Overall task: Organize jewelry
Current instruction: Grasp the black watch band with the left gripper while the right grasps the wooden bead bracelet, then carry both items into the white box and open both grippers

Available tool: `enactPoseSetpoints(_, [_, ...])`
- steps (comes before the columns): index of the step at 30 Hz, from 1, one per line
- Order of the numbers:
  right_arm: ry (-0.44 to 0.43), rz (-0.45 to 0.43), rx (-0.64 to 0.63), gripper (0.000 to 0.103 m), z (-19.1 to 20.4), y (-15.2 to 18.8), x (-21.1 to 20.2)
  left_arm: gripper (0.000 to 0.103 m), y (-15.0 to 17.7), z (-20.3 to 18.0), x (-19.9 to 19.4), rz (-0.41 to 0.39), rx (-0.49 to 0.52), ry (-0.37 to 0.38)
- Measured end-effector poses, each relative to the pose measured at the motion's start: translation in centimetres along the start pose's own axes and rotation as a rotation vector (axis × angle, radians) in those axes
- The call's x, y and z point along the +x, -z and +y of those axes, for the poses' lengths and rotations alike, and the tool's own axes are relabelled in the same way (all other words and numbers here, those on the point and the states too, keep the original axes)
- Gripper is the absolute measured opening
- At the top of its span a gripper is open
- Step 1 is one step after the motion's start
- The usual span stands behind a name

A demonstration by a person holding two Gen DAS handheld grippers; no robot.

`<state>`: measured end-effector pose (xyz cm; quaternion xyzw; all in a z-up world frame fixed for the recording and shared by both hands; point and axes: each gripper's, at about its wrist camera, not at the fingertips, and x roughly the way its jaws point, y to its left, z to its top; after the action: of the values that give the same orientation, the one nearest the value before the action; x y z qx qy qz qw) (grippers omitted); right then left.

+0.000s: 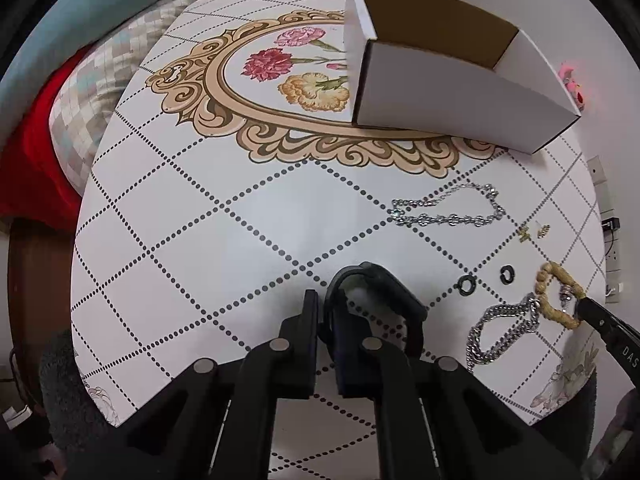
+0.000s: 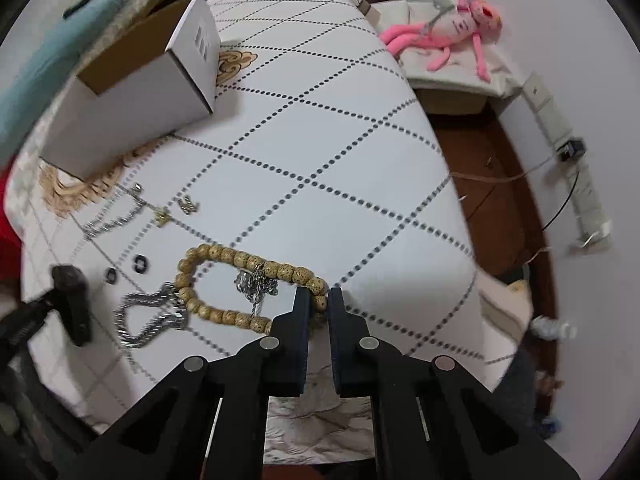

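- Left wrist view: left gripper (image 1: 326, 312) clenched on a black watch (image 1: 376, 300); strap loops up between the fingers, the rest bulges out to the right side.
- Table (image 1: 208, 216) is rounded, white cloth with dotted diamond grid and a floral medallion; wide bare stretch ahead and to the left of the gripper, table edge curves off at left.
- White cardboard box (image 1: 452, 92), top open, sits far side right, over the medallion rim; nothing between it and the gripper except bare cloth.
- Thin silver necklace (image 1: 448, 210) lies between box and gripper, to the right. Small gold earrings (image 1: 534, 232) further right near the edge.
- Two black rings (image 1: 486, 280) just right of the watch, apart from each other.
- Chunky silver chain (image 1: 502, 332) near right, touching the wooden bead bracelet (image 1: 558, 300); right gripper (image 1: 588, 310) tip at the beads.
- Red and checked bedding (image 1: 68, 120) beyond the left edge.
- Right wrist view: right gripper (image 2: 320, 300) closed on the wooden bead bracelet (image 2: 240, 258), one bead pinched between the tips, loop stretched to the left on the cloth.
- A small silver chain (image 2: 256, 284) lies inside the loop; chunky silver chain (image 2: 150, 314) overlaps its left end.
- Black rings (image 2: 126, 270), gold earrings (image 2: 176, 208), thin necklace (image 2: 114, 216) further left; box (image 2: 140, 92) far left.
- Left gripper with watch (image 2: 70, 296) at left, blurred.
- Open cloth ahead and right up to the table's edge; pink plush toy (image 2: 448, 32) on a stand beyond it.
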<state>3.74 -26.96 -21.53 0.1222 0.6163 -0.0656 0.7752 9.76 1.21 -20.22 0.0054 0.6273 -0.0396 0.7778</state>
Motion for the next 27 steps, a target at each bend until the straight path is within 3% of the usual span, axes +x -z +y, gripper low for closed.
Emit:
enactPoseSetpoints(14, [-0.159,-0.132,-0.037,0.009,3.4,0.3,-6.6,0.004,0.9,-0.6,-7.1,-0.094,0.033,0.043])
enactPoseSetpoints(27, [-0.277,-0.265,-0.144,0.009,7.2,-5.9,-13.9,0.004,-6.6,-1.4,-11.0,-0.212,0.047,0.098])
